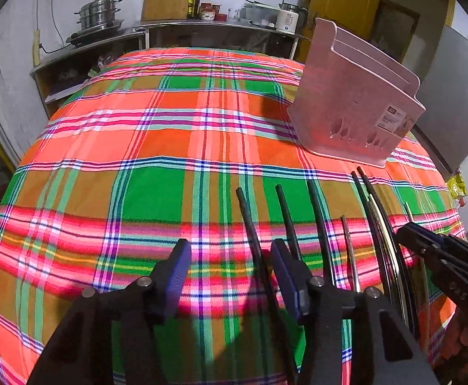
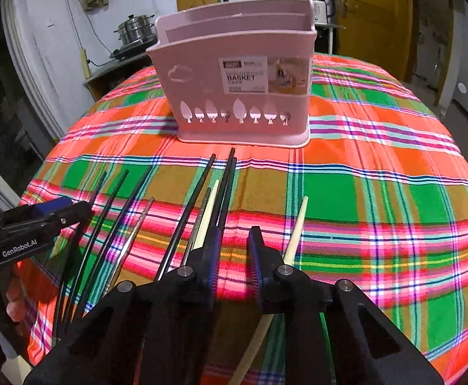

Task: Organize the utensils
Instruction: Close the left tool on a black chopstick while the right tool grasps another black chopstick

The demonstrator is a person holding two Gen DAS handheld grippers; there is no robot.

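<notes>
While every chopstick lies loose on the plaid tablecloth (image 1: 157,147), we judge the sorting barely begun — the pink basket (image 2: 243,73) shows nothing standing above its rim, though its inside is hidden from us. Our left gripper (image 1: 230,268) stands about half open with 1 black chopstick (image 1: 250,221) running between its pads, not clearly pinched. Our right gripper (image 2: 232,250) is narrowed to a small gap over bare cloth; a pale wooden chopstick (image 2: 298,224) passes just outside its right finger, and the dark bundle (image 2: 224,189) lies just outside the left. Nothing is held. Every stick is left to move. Cloth between sticks and basket is open, while the table edge falls away near the left gripper's side.
</notes>
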